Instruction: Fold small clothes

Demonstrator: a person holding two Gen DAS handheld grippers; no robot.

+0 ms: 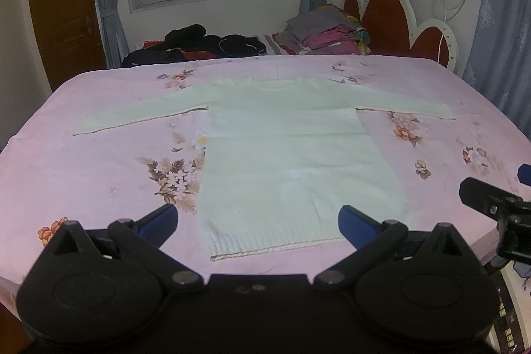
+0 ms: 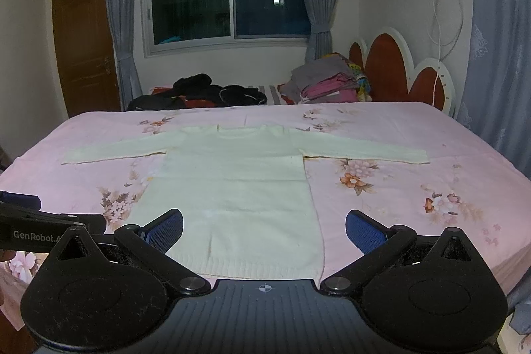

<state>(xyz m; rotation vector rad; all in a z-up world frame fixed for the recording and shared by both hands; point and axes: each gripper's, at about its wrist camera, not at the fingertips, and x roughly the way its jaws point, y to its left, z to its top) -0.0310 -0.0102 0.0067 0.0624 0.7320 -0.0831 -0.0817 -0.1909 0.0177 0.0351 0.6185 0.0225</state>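
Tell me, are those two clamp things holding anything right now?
Nothing. The left hand-held gripper and right hand-held gripper are both open, apart from the cream sweater lying flat on the bed.

Each gripper is black plastic with blue ribbed fingertips, silver pivot screws; "GenRobot" lettering at nine o'clock.

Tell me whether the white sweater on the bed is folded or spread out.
Spread out. The sweater lies flat on the bed, both sleeves stretched sideways, hem nearest the cameras; no fold visible.
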